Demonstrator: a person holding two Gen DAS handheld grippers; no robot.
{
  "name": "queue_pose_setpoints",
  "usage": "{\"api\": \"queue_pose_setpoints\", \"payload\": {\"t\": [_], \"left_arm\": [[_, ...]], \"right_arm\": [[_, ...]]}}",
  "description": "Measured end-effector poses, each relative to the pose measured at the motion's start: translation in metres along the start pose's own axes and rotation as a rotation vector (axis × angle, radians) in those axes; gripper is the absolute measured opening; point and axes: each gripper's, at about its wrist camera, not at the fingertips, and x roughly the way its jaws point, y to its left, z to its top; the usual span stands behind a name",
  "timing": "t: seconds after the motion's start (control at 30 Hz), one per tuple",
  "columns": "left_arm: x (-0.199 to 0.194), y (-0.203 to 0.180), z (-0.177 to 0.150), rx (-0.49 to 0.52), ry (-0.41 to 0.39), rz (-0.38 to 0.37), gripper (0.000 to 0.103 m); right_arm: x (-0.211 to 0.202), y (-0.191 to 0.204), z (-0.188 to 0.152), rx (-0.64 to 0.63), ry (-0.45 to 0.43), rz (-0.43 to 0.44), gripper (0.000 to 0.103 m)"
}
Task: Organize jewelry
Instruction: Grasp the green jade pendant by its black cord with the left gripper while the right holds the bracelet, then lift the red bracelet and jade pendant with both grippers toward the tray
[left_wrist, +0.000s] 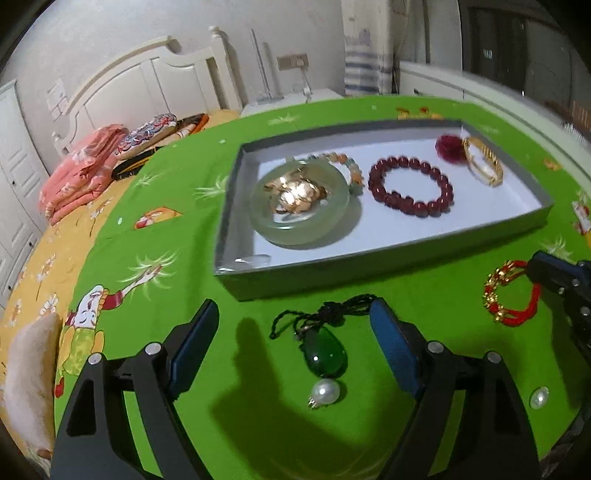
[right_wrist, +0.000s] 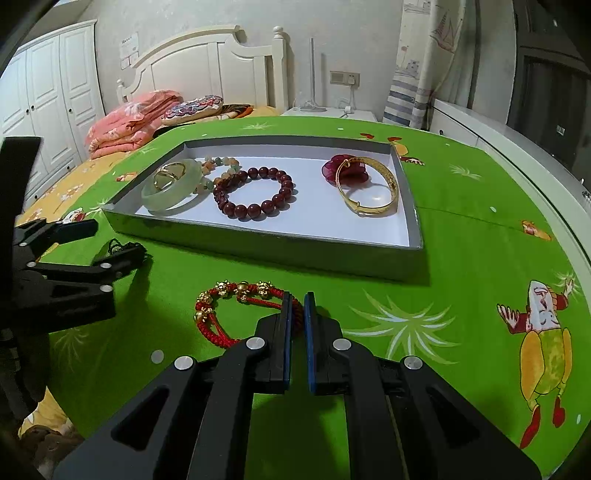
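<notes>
On the left, beyond the green cloth (right_wrist: 461, 240), a bed (right_wrist: 55, 195) carries folded pink bedding (right_wrist: 125, 122). The cloth covers the desk, and on it sits a shallow grey tray (right_wrist: 258, 243) with a white floor.

Inside the tray, from left to right: a pale jade bangle (right_wrist: 168, 197) with gold pieces (left_wrist: 295, 195) lying inside its ring, a string of pastel beads (right_wrist: 218, 166) touching it from behind, a dark red bead bracelet (right_wrist: 255, 194), then a gold bangle (right_wrist: 369, 190) lying partly over a crimson flower (right_wrist: 343, 166).

In front of the tray, the left hand-held gripper (left_wrist: 291, 350) has its fingers spread wide on either side of a green pendant (left_wrist: 325, 354) on a dark cord (left_wrist: 332, 310), without touching the stone. A pearl (left_wrist: 325, 393) lies just below the pendant, touching it or nearly so. Another pearl (left_wrist: 539, 397) lies well to the right on the cloth.

Further right, the right hand-held gripper (right_wrist: 297, 306) is pressed together on the red cord of a bracelet (right_wrist: 225, 314) with gold charms, which rests on the cloth near the tray's front wall.
</notes>
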Motion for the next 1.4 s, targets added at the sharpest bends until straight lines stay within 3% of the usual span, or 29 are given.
{"api": "queue_pose_setpoints", "payload": {"t": [0.03, 0.13, 0.17, 0.27, 0.63, 1.1, 1.4], "left_arm": [[0.001, 0.001, 0.001, -0.003, -0.002, -0.001, 0.078], [0.003, 0.000, 0.002, -0.001, -0.016, -0.044, 0.044], [0.003, -0.002, 0.002, 0.011, -0.022, -0.044, 0.010], [-0.001, -0.005, -0.001, 0.032, -0.055, -0.046, 0.010], [-0.037, 0.026, -0.013, -0.107, -0.259, -0.162, 0.010], [-0.071, 0.012, -0.035, -0.072, -0.338, -0.117, 0.010], [-0.071, 0.004, -0.049, -0.046, -0.322, -0.128, 0.010]], "right_arm": [[0.000, 0.000, 0.000, 0.001, -0.001, 0.002, 0.007], [-0.001, -0.001, -0.001, 0.002, -0.003, 0.004, 0.007], [-0.001, -0.001, -0.001, 0.002, -0.004, 0.004, 0.007], [-0.001, -0.001, -0.001, 0.003, -0.007, 0.006, 0.007], [-0.009, 0.000, -0.004, 0.001, -0.062, -0.005, 0.007], [-0.034, 0.014, -0.012, -0.066, -0.171, -0.013, 0.004], [-0.028, 0.009, -0.021, -0.069, -0.064, 0.059, 0.008]]}}
